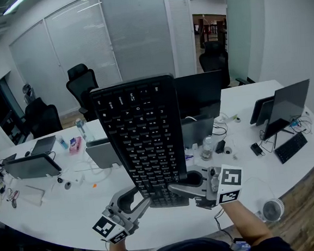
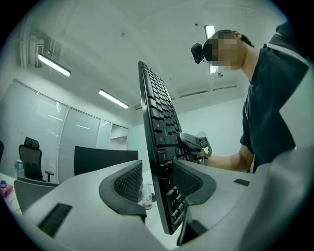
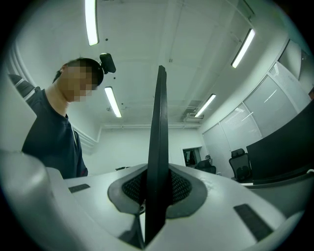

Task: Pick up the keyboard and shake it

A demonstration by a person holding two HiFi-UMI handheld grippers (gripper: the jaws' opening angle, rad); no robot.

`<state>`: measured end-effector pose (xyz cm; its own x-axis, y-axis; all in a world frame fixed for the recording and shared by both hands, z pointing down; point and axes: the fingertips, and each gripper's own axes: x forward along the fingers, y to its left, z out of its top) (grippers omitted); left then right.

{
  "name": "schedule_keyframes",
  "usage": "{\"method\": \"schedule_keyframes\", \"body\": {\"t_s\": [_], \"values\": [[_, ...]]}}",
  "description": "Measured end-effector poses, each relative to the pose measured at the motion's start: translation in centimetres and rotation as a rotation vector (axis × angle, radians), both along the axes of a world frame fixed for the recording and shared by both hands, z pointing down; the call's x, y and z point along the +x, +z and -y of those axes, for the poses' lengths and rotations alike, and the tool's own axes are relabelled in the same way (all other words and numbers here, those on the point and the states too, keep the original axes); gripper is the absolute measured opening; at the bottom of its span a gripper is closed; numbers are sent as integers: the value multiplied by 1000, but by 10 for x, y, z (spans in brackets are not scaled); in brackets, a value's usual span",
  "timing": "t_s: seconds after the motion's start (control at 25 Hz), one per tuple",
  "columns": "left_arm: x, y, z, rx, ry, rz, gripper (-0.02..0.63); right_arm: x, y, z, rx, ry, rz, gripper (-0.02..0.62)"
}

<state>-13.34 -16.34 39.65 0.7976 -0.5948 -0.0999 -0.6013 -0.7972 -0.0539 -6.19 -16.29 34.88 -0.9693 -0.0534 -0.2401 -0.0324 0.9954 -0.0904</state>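
Observation:
A black keyboard (image 1: 141, 134) stands on end above the white desk (image 1: 72, 214), keys toward me. At its lower right edge, my right gripper (image 1: 177, 187) is shut on it; in the right gripper view both pads clamp the thin edge of the keyboard (image 3: 158, 147) at the right gripper (image 3: 156, 188). My left gripper (image 1: 142, 198) sits at the lower left corner. In the left gripper view the keyboard (image 2: 159, 137) lies between the jaws of the left gripper (image 2: 157, 179), with a clear gap at the left pad (image 2: 128, 182). The right gripper (image 2: 194, 144) shows beyond the keys.
A dark monitor (image 1: 200, 94) stands behind the keyboard. Laptops (image 1: 32, 166), a water bottle (image 1: 81, 128) and small items lie at the left. At the right are a tablet stand (image 1: 286, 105), a second keyboard (image 1: 291, 147) and a small fan (image 1: 273, 210). Office chairs (image 1: 82, 82) stand beyond the desk.

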Motion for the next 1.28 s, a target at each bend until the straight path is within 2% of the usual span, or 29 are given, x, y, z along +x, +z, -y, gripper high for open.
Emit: {"method": "schedule_keyframes", "body": {"t_s": [0.24, 0.4, 0.56, 0.64, 0.72, 0.8, 1.04, 1.28], "values": [[-12, 2, -1, 6, -29, 8, 201, -1, -1, 2, 9, 31, 5, 78], [-23, -8, 3, 56, -102, 37, 201, 0, 0, 6, 4, 48, -4, 78], [-32, -26, 3, 166, -215, 186, 201, 2, 4, 9, 2, 65, -12, 78], [-30, -37, 2, 258, -246, 323, 201, 2, 6, 10, 2, 71, -18, 78], [-26, -48, 0, 353, -257, 505, 201, 2, 7, 11, 0, 75, -22, 78], [-23, -59, -1, 405, -277, 622, 201, 2, 8, 12, -5, 79, -20, 78], [-21, -79, -5, 483, -326, 720, 199, 1, 10, 12, -9, 105, -19, 78], [-16, -71, 2, 454, -333, 708, 198, 10, 13, 17, -2, 136, -60, 78]]}}
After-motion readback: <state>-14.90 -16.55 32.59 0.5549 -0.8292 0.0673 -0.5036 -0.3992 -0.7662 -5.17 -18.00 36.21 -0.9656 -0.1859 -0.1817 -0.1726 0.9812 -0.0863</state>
